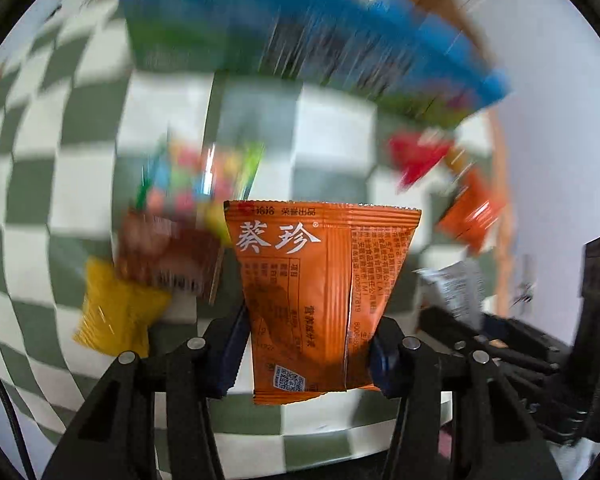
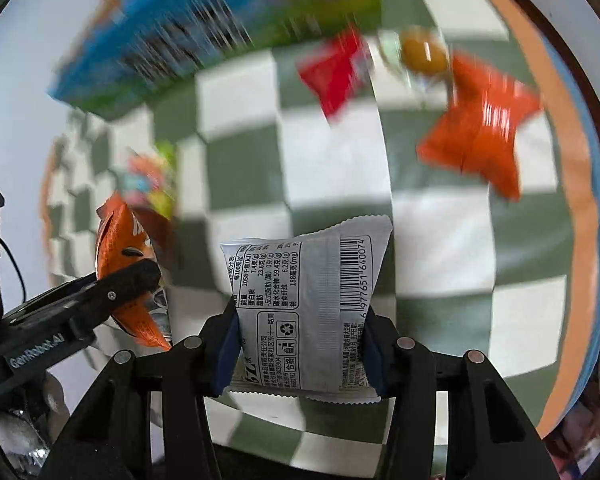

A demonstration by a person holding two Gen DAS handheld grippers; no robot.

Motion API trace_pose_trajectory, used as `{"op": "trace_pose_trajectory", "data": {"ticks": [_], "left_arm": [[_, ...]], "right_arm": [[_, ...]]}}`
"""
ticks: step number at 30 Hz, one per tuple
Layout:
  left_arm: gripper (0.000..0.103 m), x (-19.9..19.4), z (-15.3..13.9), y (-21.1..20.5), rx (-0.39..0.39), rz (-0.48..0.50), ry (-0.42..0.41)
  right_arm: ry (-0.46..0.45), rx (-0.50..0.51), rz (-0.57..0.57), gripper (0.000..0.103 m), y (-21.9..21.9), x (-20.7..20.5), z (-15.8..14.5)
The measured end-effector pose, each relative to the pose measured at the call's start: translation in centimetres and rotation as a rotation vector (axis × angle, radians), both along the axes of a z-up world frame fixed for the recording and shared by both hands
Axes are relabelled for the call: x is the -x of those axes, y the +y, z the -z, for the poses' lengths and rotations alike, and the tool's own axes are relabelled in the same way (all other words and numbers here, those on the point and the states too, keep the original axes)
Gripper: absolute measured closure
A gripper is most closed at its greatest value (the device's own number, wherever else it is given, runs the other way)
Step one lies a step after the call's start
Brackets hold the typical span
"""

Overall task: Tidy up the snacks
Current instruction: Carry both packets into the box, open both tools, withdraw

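The left gripper (image 1: 309,354) has its jaws pressed on the lower sides of an orange packet (image 1: 320,280), which stands upright between them, printed back facing the camera, clear of the checked cloth (image 1: 60,184) on the table below. The right gripper (image 2: 300,350) does the same with a silver packet (image 2: 306,300) — barcode side up, jaws closed on its two edges, lifted off the cloth.

On the cloth, blurred, lie the other snacks: a blue box (image 1: 300,36) at the far side, a bag of coloured sweets (image 1: 198,172), a brown packet (image 1: 168,256) and a yellow packet (image 1: 116,312) to the left, a red packet (image 1: 416,156) and a second orange packet (image 1: 470,212) to the right. From the right wrist, a round amber sweet (image 2: 424,54) sits between the red one and the orange one — just beside both.
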State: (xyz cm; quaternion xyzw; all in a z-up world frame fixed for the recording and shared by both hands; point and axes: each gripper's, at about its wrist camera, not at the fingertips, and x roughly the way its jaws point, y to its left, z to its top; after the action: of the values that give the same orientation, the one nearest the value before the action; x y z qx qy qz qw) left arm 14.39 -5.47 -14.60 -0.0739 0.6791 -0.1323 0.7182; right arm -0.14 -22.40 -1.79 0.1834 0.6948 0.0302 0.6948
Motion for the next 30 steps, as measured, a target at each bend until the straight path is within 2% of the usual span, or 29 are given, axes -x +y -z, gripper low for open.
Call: {"op": "trace_pose_trajectory", "data": {"ticks": [4,7,8,10,13,16,18,22,28,29,30], "left_arm": [[0.055,-6.5,-4.9,0.9,0.066,-0.010,-0.064],[0.055,-10.7,-7.4,0.7,0.054,0.006,-0.112],[0.055,-11.8,-7.9,0.5,0.052,0.006,-0.118],[0.054,-15.0,-7.9,-0.4,0.040,0.011,-0.115],[0.054,-20.5,-6.4,-1.4,0.026,-0.001,-0.072],[0.054,-24.2,-3.7,-2.5,-0.022,-0.004,-0.021],[0.054,-25.7,-2.0,-3.1,-0.014,-0.011,0.020],[0.054,-27.0,0.6,-4.4,-0.019,0.010,0.072],[0.053,-27.0,3.0,-6.2,-0.034,0.056,0.128],[0.053,-27.0,3.4,-6.3,-0.038,0.054,0.135],[0.051,-27.0,3.7,-6.2,-0.042,0.044,0.140]], "right_arm": [[-0.130,-0.043,0.010,0.050,-0.3,-3.6,-6.0],[-0.240,-0.041,0.006,0.050,0.0,-8.2,-9.9],[-0.260,-0.032,0.004,0.050,1.3,-9.7,-9.9],[-0.311,0.004,-0.001,0.050,1.2,-12.6,-11.1],[-0.343,0.041,-0.011,0.050,2.0,-17.7,-10.6],[-0.336,0.084,-0.033,0.050,1.7,-21.7,-9.3],[-0.318,0.113,-0.049,0.050,1.9,-24.0,-8.0],[-0.270,0.124,-0.059,0.050,1.4,-26.3,-5.4],[-0.226,0.122,-0.075,0.049,1.2,-26.5,-2.4],[-0.213,0.120,-0.077,0.045,1.2,-26.4,-1.9],[-0.187,0.131,-0.079,0.029,1.2,-26.4,-1.3]]}}
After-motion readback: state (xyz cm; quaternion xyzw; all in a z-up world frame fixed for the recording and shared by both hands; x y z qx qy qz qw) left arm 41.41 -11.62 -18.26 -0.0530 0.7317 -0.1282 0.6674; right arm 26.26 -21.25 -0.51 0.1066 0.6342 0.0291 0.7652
